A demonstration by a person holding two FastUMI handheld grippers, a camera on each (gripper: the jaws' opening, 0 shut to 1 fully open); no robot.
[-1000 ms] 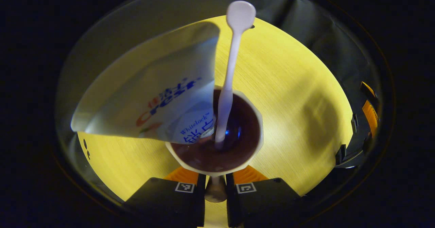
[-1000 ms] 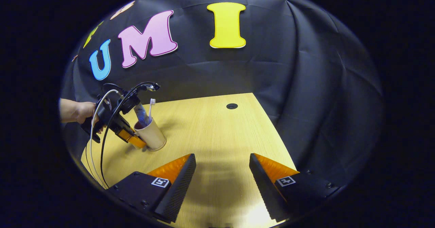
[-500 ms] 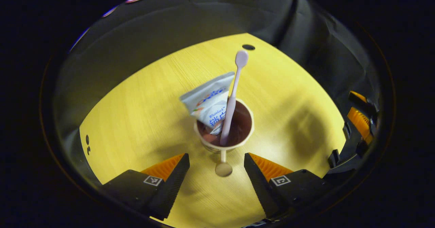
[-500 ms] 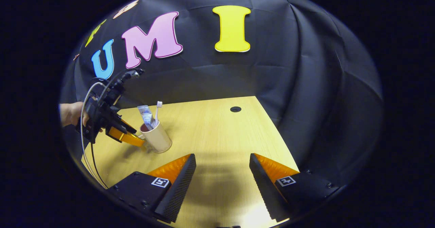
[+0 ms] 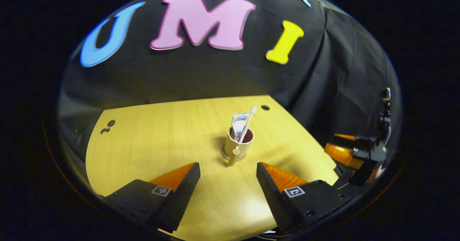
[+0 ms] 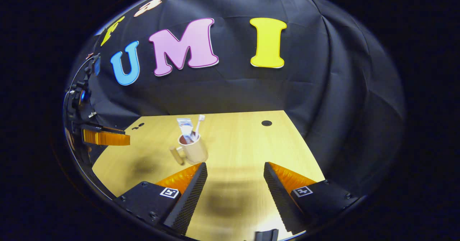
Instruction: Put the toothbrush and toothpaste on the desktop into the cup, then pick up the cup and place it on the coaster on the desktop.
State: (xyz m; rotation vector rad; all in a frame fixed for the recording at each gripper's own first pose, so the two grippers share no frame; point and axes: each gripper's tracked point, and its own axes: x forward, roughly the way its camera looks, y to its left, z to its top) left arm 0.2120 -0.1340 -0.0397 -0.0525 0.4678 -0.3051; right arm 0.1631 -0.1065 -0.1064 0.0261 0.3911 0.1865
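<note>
Looking at risks: the cup (image 5: 238, 143) stands mid-tabletop (image 5: 154, 133), toward the far edge, with the toothbrush (image 5: 248, 120) and toothpaste (image 5: 238, 123) leaning out of it, so it's probably top-heavy. Its handle (image 5: 233, 156) points at the left gripper (image 5: 226, 183), whose jaws are spread and empty; the right gripper (image 6: 233, 189) is released too. A careless bump could tip everything out. I can't make out a coaster under it. The tube's print is too small to read.

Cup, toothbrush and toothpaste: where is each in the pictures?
cup (image 5: 238, 148): left gripper view, outer wall.
toothbrush (image 5: 248, 123): left gripper view, handle above rim.
toothpaste (image 6: 185, 125): right gripper view, flat tube end.
</note>
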